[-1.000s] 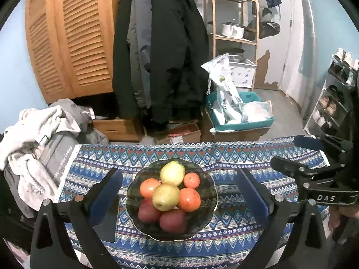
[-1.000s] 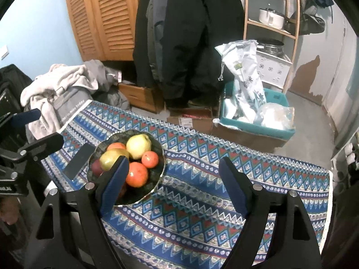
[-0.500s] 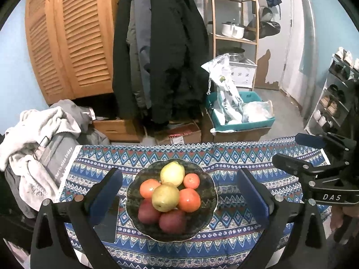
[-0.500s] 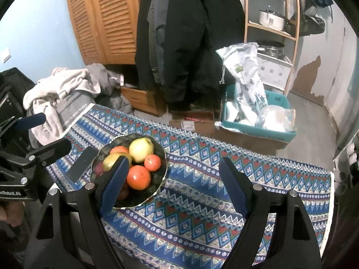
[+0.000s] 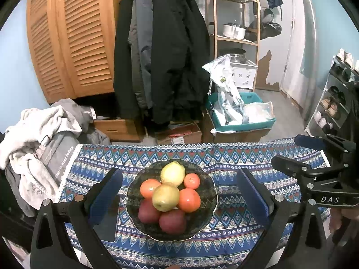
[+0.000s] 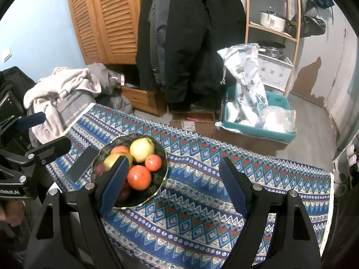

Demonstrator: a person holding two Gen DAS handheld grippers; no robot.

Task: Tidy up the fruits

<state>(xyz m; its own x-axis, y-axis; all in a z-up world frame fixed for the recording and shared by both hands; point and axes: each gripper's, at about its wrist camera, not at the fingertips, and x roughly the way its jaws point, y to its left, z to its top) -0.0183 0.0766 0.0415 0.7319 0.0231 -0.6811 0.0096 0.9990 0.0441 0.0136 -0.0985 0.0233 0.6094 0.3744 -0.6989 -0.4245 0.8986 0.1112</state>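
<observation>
Little had shifted but your right gripper (image 6: 172,186), which drifted so the bowl (image 5: 208,204) of piled fruits (image 5: 170,192) on the worktop (image 6: 202,201) sat higher, while your left gripper (image 5: 177,197) framed it (both fingers spread wide, holding nothing).

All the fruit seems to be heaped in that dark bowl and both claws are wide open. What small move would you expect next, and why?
Hard to call: the bowl holds every fruit in view, which fits sorting finished or fruit about to be taken out. The left gripper is open and frames the bowl, with the yellow-green fruit topmost; the right gripper is open over bare cloth. I would only guess at holding position.
</observation>
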